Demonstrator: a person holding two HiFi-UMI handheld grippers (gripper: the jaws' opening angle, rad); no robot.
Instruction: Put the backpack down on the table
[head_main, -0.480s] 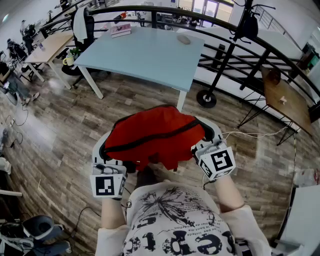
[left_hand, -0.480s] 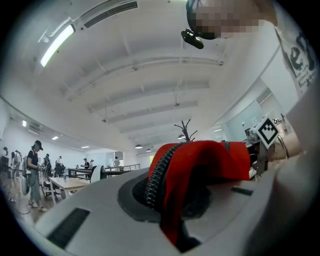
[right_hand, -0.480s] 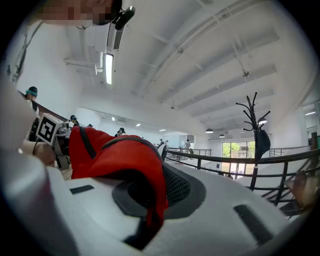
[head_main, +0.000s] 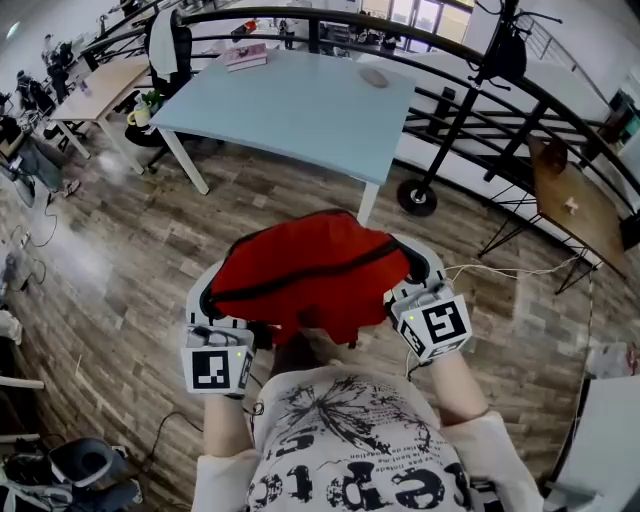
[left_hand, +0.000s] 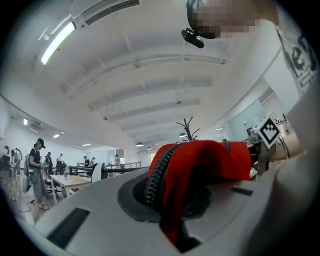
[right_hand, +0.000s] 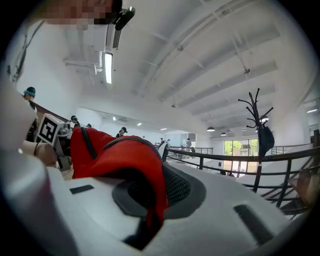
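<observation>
Spanning everything below: wood floor (head_main: 120, 260). Standing on it, well ahead: 1 light-blue table (head_main: 300, 110). Held in the air near the person's chest, short of the table: 1 red backpack (head_main: 300, 275), black zipper across the top. Clamped on its fabric, 1 at each end: left gripper (head_main: 205, 295), right gripper (head_main: 425, 268), jaws pinched tight on red cloth.

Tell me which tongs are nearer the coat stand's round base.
Right. The right tongs hold the red backpack's end just below that base in the head view; the left tongs grip its other end, farther off.
</observation>
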